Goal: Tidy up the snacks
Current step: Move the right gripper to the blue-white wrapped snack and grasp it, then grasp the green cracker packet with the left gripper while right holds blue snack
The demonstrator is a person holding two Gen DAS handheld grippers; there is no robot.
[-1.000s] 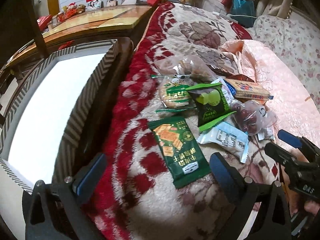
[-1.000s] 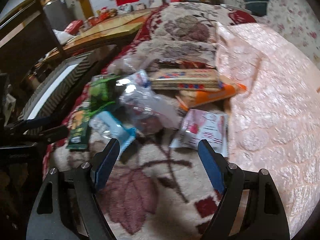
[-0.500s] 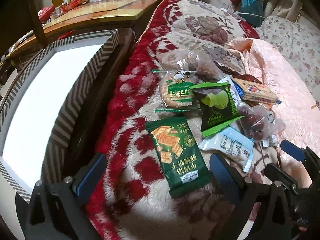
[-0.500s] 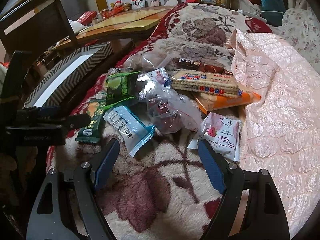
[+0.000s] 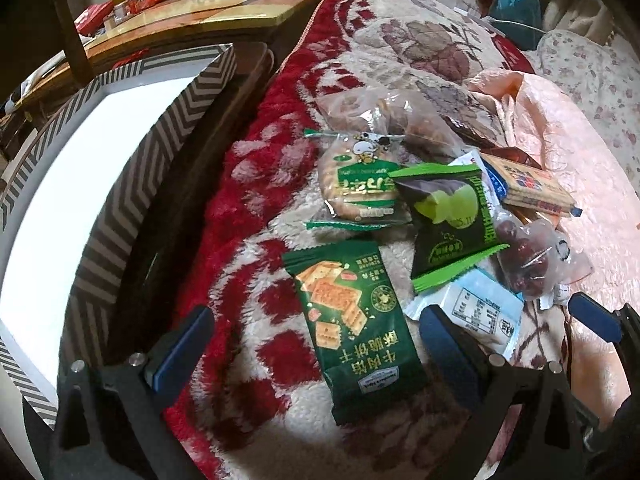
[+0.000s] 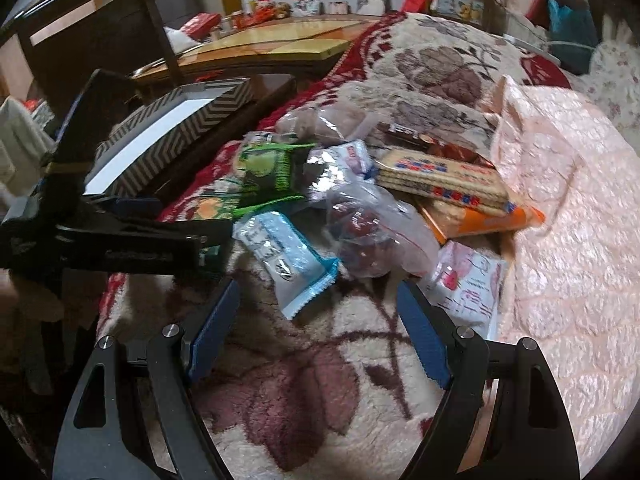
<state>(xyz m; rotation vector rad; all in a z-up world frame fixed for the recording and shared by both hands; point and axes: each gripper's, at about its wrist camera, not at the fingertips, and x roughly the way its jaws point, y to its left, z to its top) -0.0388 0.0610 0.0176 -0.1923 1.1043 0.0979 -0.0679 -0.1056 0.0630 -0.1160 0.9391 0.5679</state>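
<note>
Several snack packets lie in a heap on a red-and-cream plush blanket (image 5: 256, 208). My left gripper (image 5: 316, 344) is open, its jaws either side of a dark green cracker packet (image 5: 352, 320). Beyond lie a round biscuit pack (image 5: 360, 188), a green-and-black packet (image 5: 448, 220), a light blue packet (image 5: 480, 312) and a clear bag of red dates (image 5: 524, 252). My right gripper (image 6: 320, 328) is open just short of the light blue packet (image 6: 288, 256), with the dates bag (image 6: 372, 232), a pink-white packet (image 6: 468, 284) and a wafer pack (image 6: 440, 184) ahead.
A chevron-patterned box with a white inside (image 5: 60, 184) stands open left of the blanket, also in the right wrist view (image 6: 168, 136). A wooden table (image 5: 192, 20) is behind it. A pink quilt (image 6: 568, 220) covers the right side. The left gripper's body (image 6: 120, 236) crosses the right view.
Both grippers have moved forward and lower toward the snacks. The left jaws now straddle the dark green cracker packet; the right jaws have closed in on the light blue packet.
</note>
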